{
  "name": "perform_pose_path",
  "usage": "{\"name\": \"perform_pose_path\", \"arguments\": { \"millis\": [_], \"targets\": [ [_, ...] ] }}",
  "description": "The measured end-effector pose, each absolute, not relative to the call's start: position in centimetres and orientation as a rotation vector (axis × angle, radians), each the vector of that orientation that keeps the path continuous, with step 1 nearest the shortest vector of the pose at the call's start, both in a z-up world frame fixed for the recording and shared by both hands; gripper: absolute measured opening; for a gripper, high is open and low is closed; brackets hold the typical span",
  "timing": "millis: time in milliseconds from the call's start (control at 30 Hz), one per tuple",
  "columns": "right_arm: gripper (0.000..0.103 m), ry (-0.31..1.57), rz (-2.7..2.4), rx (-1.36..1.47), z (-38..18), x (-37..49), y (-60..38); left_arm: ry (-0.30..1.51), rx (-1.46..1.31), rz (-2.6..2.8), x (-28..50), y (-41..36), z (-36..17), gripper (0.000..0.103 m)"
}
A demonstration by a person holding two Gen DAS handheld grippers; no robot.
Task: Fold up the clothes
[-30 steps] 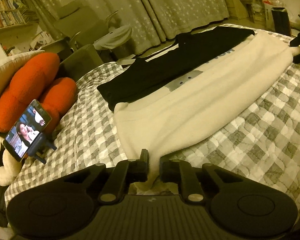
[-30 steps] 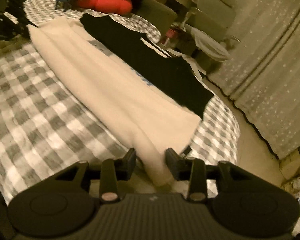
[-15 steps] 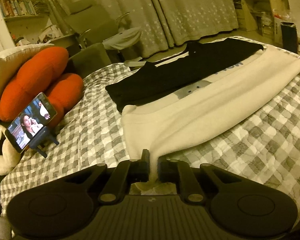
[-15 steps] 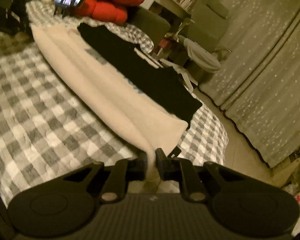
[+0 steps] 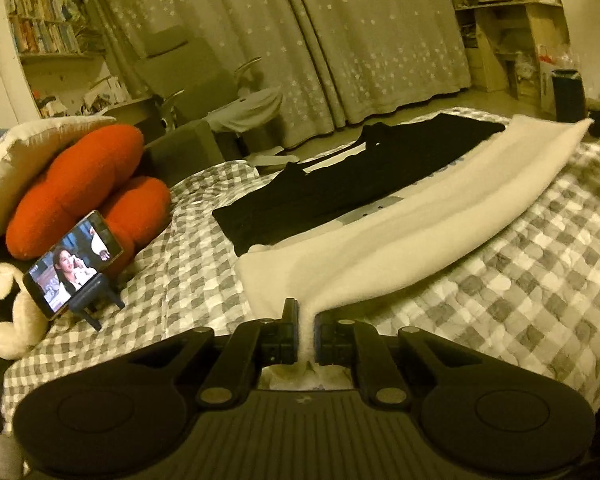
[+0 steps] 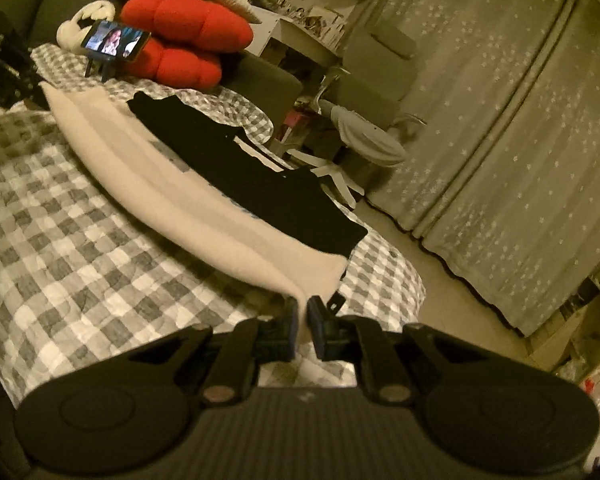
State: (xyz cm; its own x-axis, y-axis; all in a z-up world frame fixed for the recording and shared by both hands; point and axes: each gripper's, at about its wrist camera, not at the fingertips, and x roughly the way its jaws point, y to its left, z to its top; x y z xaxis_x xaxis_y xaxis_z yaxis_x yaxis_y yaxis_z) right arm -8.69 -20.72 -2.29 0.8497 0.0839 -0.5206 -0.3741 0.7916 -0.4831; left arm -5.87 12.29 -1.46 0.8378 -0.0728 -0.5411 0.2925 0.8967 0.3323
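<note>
Cream garment (image 5: 440, 216) stretched btwn both hand-held grippers, left (image 5: 306, 330) & right (image 6: 303, 322), each pinching an end

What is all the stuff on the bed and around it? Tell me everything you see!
cream garment: one, cream, stretched across the bed, near edge lifted
black garment: one, black, flat beside the cream one
quilt: one, grey and white checks, covering the bed
red cushions: two, red, at the bed's end
phone: one, screen lit, on a dark stand
white plush toy: one, beside the phone
curtains: grey with stars, behind
left gripper: black, shut on cream garment
right gripper: black, shut on cream garment
</note>
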Motion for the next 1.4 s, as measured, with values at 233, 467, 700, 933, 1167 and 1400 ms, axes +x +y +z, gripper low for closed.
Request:
{"name": "perform_pose_path", "arguments": {
  "millis": [233, 467, 700, 933, 1167, 1400],
  "targets": [
    [0.009, 0.562, 0.277, -0.648, -3.3, -8.4, -20.6, 0.61, 0.468, -0.176, -5.0, 11.9, -2.7, 0.008],
    [0.026, 0.581, 0.312, -0.727, -4.7, -8.4, -19.1, 0.633, 0.487, -0.178, -4.8, 11.5, -3.3, 0.008],
    [0.045, 0.525, 0.347, -0.841, -6.3, -8.7, -17.0, 0.648, 0.486, -0.177, -4.6, 11.5, -3.7, 0.009],
    [0.018, 0.57, 0.35, -0.838, -6.8, -7.6, -16.8, 0.655, 0.47, -0.171, -4.5, 11.7, -3.7, 0.009],
    [0.013, 0.628, 0.331, -0.753, -6.3, -6.5, -17.8, 0.655, 0.457, -0.167, -4.4, 11.9, -3.6, 0.009],
    [0.011, 0.632, 0.306, -0.738, -6.3, -6.4, -17.8, 0.659, 0.448, -0.166, -4.4, 12.0, -3.6, 0.009]
  ]
}}
